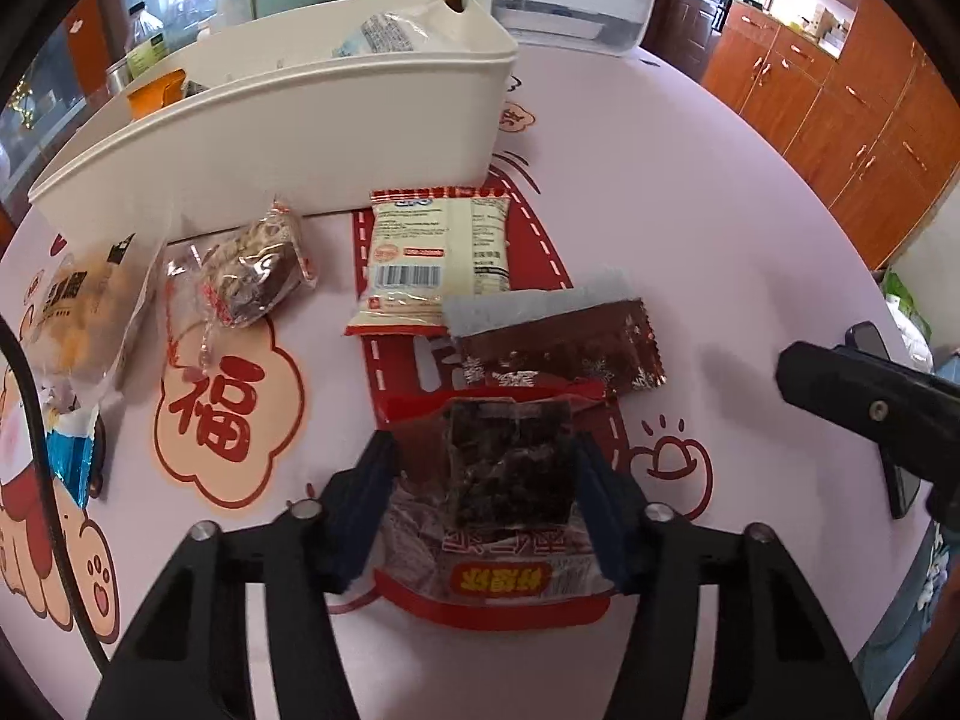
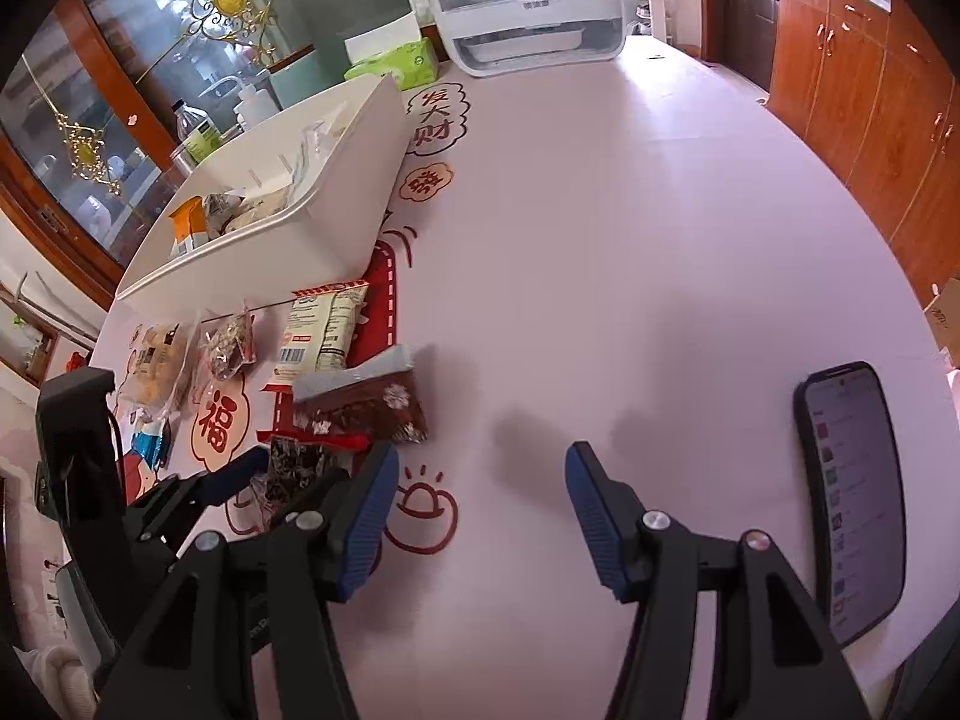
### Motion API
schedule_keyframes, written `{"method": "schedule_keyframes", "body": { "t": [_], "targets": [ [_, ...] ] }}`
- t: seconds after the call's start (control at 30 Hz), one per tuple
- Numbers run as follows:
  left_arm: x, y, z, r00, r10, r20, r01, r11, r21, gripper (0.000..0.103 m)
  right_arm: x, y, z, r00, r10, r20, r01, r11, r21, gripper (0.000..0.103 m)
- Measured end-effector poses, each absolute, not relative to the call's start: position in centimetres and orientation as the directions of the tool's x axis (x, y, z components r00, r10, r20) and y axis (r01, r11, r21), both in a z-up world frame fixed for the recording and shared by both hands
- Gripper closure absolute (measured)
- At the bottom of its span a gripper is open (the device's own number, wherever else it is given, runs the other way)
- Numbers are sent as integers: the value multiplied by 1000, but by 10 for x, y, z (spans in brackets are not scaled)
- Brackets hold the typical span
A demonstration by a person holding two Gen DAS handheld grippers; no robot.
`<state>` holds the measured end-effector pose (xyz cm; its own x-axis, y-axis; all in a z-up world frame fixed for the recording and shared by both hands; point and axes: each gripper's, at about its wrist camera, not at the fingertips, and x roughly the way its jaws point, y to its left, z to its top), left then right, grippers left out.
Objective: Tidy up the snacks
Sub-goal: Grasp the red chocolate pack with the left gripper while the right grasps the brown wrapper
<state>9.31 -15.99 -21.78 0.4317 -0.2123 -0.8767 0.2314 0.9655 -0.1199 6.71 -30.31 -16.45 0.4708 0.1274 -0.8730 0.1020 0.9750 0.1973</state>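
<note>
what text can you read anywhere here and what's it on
"福": cloud badge printed on the tablecloth.
"发大财": speech bubble on the tablecloth.
Snack in left tongs: yellow label upside down, not readable.
White snack packet: barcode, fine print too small.
Phone: screen text blurred.

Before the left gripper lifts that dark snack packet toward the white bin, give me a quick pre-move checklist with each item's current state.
1. Red-edged clear packet of dark snack sits between the left gripper fingers: ok.
2. Pads firmly pressing the packet: cannot tell.
3. Brown foil packet clear of the grasp: not ok, the held packet's top edge overlaps it.
4. White plastic bin has room: ok, space visible inside.
5. Right gripper empty and open: ok.
6. Black phone out of the path: ok, far right.
</note>
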Motion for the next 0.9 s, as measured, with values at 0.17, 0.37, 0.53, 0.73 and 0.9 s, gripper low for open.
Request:
{"method": "schedule_keyframes", "body": {
  "t": [0.17,0.37,0.53,0.73,0.9],
  "targets": [
    [92,-136,-213,436,-198,-878,200,972,-120,52,79,-288,-171,458,159,-875,57,977,208,45],
    [96,-106,-204,446,-192,-874,148,979,-139,52,99,-263,-185,431,197,-881,-25,978,207,45],
    [99,-85,-194,461,-192,-866,119,981,-154,52,117,-253,-200,404,206,-891,-40,977,208,45],
    [107,-70,-182,482,-197,-854,109,980,-165,52,130,-241,-209,398,192,-897,-31,980,196,44],
    [111,-64,-176,486,-203,-850,109,979,-172,52,133,-226,-211,409,137,-902,-64,991,122,42]
  ]
}}
